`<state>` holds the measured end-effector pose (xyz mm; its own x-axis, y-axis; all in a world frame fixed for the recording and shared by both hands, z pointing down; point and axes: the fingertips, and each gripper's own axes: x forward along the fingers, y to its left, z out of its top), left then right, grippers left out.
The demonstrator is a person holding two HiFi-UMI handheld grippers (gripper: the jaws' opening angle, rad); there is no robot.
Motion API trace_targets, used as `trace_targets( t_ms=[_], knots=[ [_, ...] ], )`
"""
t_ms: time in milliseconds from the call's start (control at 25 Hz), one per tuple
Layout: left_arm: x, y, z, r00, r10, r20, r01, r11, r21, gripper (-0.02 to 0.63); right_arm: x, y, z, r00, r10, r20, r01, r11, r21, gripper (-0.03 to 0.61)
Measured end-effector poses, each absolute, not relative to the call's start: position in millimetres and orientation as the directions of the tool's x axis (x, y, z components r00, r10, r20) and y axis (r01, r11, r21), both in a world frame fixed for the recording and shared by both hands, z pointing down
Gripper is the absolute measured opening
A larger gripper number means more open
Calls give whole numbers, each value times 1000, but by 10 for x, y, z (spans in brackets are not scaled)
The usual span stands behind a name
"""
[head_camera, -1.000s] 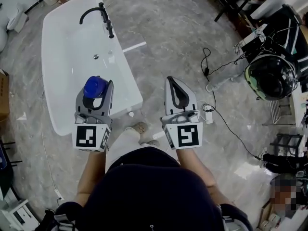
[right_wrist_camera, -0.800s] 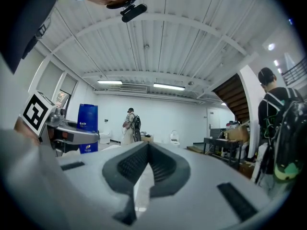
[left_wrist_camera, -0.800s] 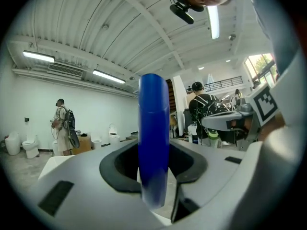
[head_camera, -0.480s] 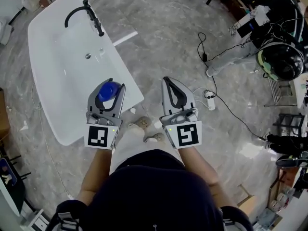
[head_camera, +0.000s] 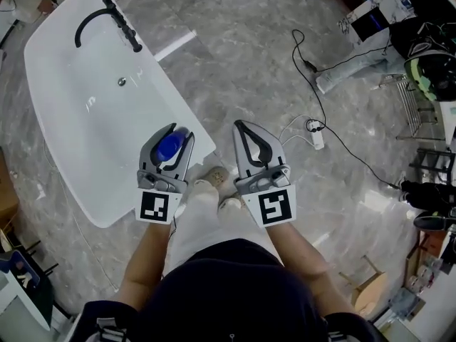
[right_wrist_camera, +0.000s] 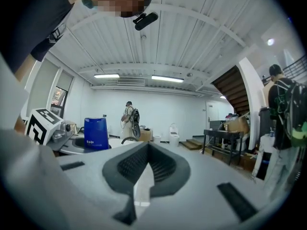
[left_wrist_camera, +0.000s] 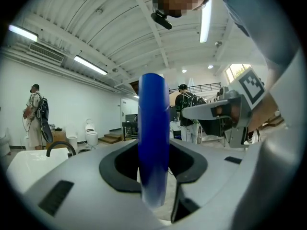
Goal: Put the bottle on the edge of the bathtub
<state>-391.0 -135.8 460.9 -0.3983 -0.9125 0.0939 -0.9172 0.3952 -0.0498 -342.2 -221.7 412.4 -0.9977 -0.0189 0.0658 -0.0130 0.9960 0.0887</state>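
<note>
A blue bottle [head_camera: 171,146] sits between the jaws of my left gripper [head_camera: 178,135], which is shut on it. In the head view it hangs over the near right corner of the white bathtub [head_camera: 171,91]. The left gripper view shows the bottle [left_wrist_camera: 153,143] upright and filling the gap between the grey jaws, with the tub [left_wrist_camera: 29,159] low at the left. My right gripper [head_camera: 240,127] is beside it over the marble floor, shut and holding nothing. In the right gripper view the bottle [right_wrist_camera: 96,133] shows at the left and the right gripper [right_wrist_camera: 145,150] has its pads closed together.
A black faucet [head_camera: 107,23] stands on the tub's far rim, with a drain [head_camera: 121,82] in the basin. A power strip [head_camera: 313,134] and cables lie on the floor to the right. The person's shoes [head_camera: 214,177] are by the tub corner. Other people stand far off.
Both grippers have sunk lower. The left gripper with the bottle has shifted from over the tub's near end toward its near right corner. The right gripper stays shut beside it.
</note>
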Motion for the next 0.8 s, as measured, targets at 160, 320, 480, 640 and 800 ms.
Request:
trace_targets(
  t_ms=[160, 320, 480, 640, 800],
  knots=[
    [-3922, -1467, 4976, -371, -921, 115, -929, 370, -32, 149, -3481, -2265, 4389, -996, -15, 89, -8, 997, 83, 0],
    [-3939, -1566, 5301, -340, -930, 139, -939, 343, -7, 149, -3521, -2330, 4644, -993, -18, 118, -9, 997, 77, 0],
    [-3958, -1620, 5604, -316, -932, 175, -948, 319, -13, 150, -3539, -2366, 4890, -989, -22, 145, -14, 998, 61, 0],
    [-3977, -1698, 5899, -303, -928, 215, -952, 307, -14, 150, -3584, -2431, 5076, -985, -16, 170, -8, 999, 47, 0],
    [-4041, -1689, 6204, -294, -924, 243, -953, 303, -1, 149, -3685, -2370, 5226, -983, 6, 182, 16, 998, 56, 0]
  ],
)
